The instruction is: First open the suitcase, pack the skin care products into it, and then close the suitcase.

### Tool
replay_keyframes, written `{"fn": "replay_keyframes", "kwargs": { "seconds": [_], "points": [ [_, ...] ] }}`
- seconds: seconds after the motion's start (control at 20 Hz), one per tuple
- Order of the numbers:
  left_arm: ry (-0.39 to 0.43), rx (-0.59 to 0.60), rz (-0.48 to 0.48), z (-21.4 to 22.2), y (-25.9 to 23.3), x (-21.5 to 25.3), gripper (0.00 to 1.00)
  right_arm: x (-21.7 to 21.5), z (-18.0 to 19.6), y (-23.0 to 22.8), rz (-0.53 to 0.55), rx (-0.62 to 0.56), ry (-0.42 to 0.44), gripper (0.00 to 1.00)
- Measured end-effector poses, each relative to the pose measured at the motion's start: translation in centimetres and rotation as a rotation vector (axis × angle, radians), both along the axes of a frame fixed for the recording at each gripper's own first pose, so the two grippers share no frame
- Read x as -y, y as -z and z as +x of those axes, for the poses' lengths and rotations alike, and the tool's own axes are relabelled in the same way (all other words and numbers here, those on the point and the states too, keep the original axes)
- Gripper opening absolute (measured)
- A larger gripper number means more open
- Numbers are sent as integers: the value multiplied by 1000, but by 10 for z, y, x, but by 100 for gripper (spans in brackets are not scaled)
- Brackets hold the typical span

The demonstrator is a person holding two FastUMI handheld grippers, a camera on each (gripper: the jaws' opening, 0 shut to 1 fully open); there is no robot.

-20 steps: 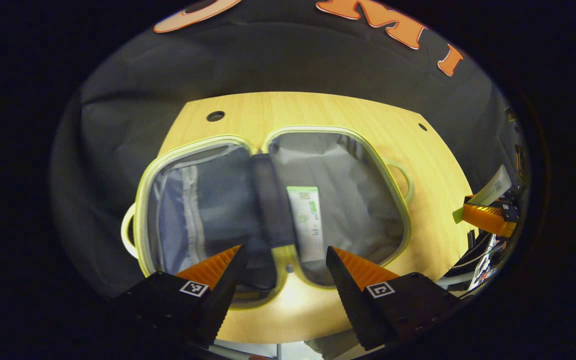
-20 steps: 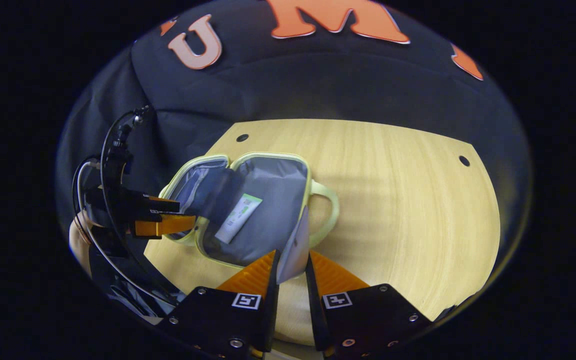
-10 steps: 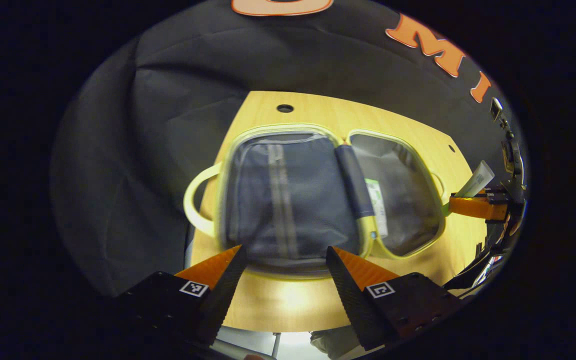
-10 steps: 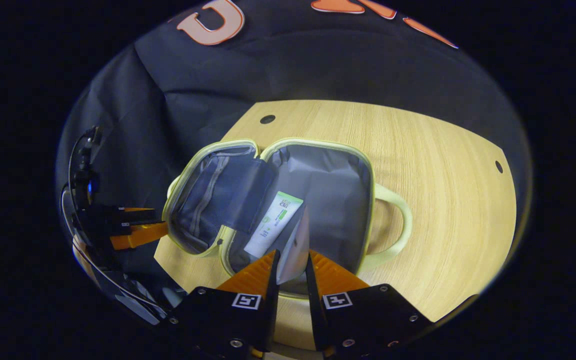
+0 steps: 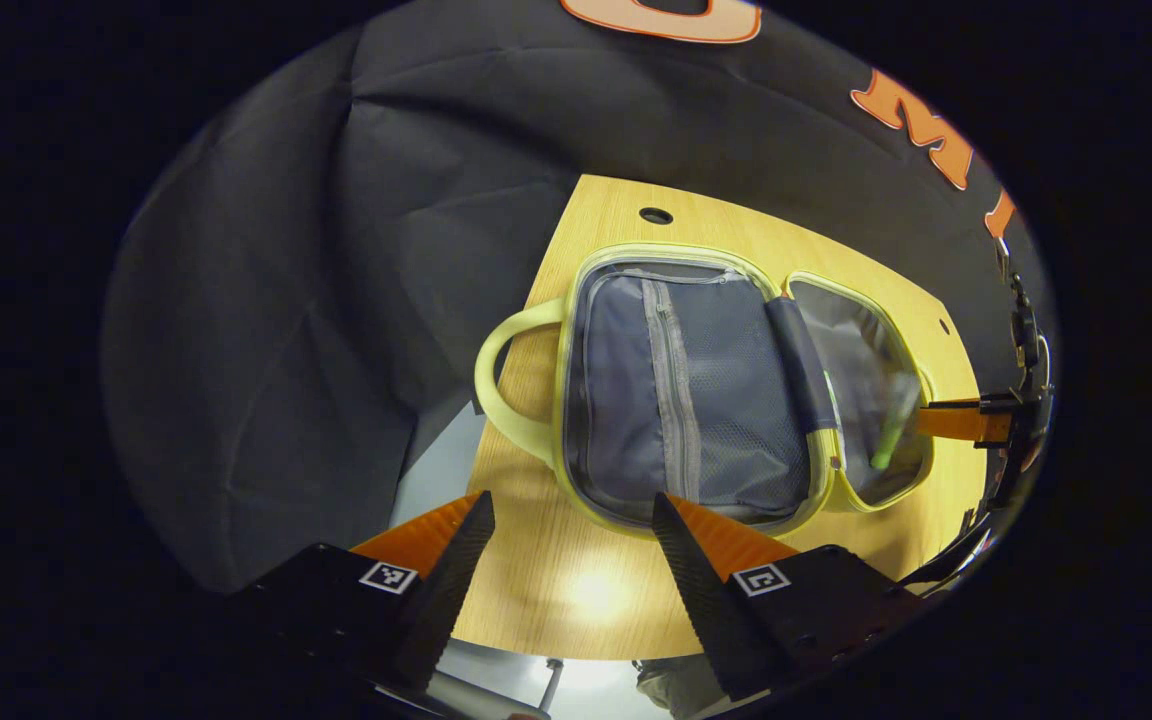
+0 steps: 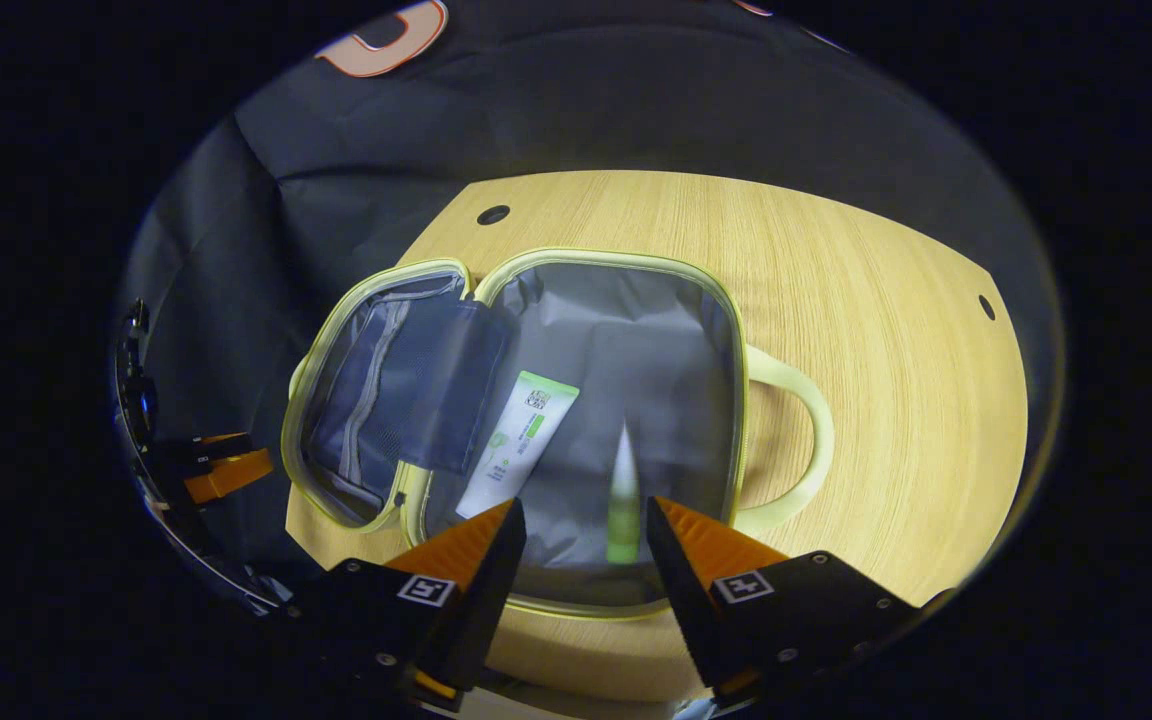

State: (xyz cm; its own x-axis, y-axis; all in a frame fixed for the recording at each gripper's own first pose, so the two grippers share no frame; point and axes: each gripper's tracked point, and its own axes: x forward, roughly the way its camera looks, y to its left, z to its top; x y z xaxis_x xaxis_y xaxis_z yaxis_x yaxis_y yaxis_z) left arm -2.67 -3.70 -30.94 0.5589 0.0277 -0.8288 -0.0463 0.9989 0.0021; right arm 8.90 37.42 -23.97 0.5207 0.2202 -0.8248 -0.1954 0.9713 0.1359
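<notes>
The yellow-green suitcase (image 6: pixel 736 330) lies open on the wooden table (image 6: pixel 886 300). Its grey right half holds a white and green tube (image 6: pixel 521 440) lying flat. A second tube (image 6: pixel 623 490), blurred, is inside that half just ahead of my right gripper (image 6: pixel 581 515), which is open and holds nothing. In the left gripper view the suitcase (image 5: pixel 576 330) shows its mesh zip pocket half (image 5: pixel 686 390), and the blurred tube (image 5: pixel 886 440) sits in the far half beside the right gripper's orange finger (image 5: pixel 956 420). My left gripper (image 5: pixel 571 510) is open over the table's near edge, empty.
The case's two loop handles (image 6: pixel 796 440) (image 5: pixel 501 380) stick out sideways. My left gripper (image 6: pixel 226 470) hangs off the table's left side in the right gripper view. Bare wood (image 6: pixel 916 380) spreads to the right of the case. Black cloth walls stand behind.
My right gripper has opened and let go of the second tube, which has dropped into the case's right half. The left gripper has drawn off to the left of the case.
</notes>
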Motion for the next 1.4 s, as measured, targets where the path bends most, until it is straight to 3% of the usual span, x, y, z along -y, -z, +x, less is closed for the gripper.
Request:
{"fn": "replay_keyframes", "kwargs": {
  "seconds": [0.15,0.4,0.65,0.85,0.95,1.2,1.3,1.35,1.4],
  "points": [
    [-40,14,-19,8,5,-18,98,-2,2,-7,14,24,11,94],
    [-205,62,-99,27,9,-65,98,-9,2,-17,58,56,12,96],
    [-334,131,-307,60,21,-84,98,-1,-6,-18,45,34,14,96],
    [-443,189,-580,91,33,-77,98,8,-9,-19,28,28,29,96],
    [-494,194,-671,95,42,-79,98,11,-12,-21,34,16,39,96],
    [-473,172,-728,108,58,-79,95,24,-13,-21,25,10,76,96],
    [-465,171,-704,112,64,-80,89,25,-16,-17,40,-9,87,96],
    [-455,178,-736,112,51,-77,53,25,-17,-14,42,-17,91,96],
    [-485,185,-734,115,48,-73,35,29,-18,-14,37,-22,95,96]
  ]
}}
